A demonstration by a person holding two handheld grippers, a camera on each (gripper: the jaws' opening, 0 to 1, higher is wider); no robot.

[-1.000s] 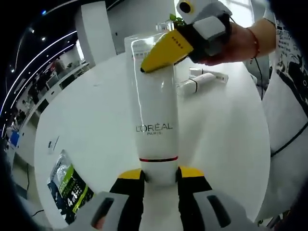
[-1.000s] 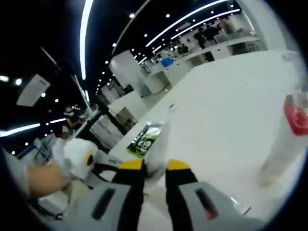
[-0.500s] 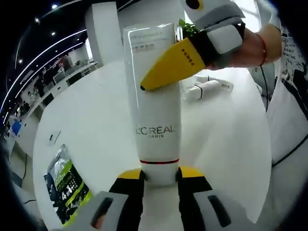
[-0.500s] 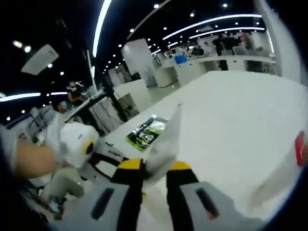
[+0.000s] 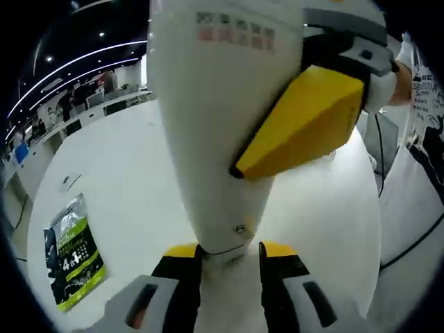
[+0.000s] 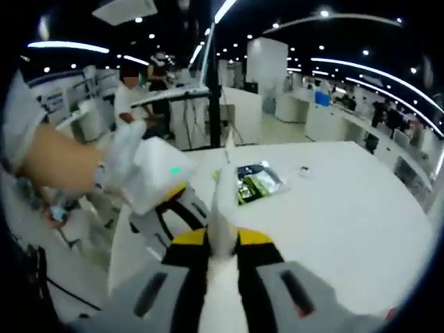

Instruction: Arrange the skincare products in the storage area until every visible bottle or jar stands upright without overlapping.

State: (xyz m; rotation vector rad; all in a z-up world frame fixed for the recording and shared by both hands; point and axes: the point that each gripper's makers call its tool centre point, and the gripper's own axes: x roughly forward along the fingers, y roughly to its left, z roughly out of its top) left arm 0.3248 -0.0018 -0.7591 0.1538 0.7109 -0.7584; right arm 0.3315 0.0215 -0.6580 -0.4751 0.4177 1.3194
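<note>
In the left gripper view a white skincare tube [image 5: 222,125] fills the centre of the frame, held in the air above the white tabletop [image 5: 125,180]. The left hand-held gripper [image 5: 227,258] pinches the tube's narrow cap end between its yellow-tipped jaws at the bottom centre. The right hand-held gripper [image 5: 312,121] comes in from the upper right and lays a yellow jaw against the tube's wide crimped end. Gripping both ends appears meant to steady and turn the tube so it can be stood cap-down on the tabletop. In the right gripper view the right hand-held gripper [image 6: 222,243] closes on the tube's thin flat edge [image 6: 222,201], with the left hand-held gripper [image 6: 156,184] at centre left. A green-and-black sachet [image 5: 69,253] lies flat at lower left, apart from the tube.
</note>
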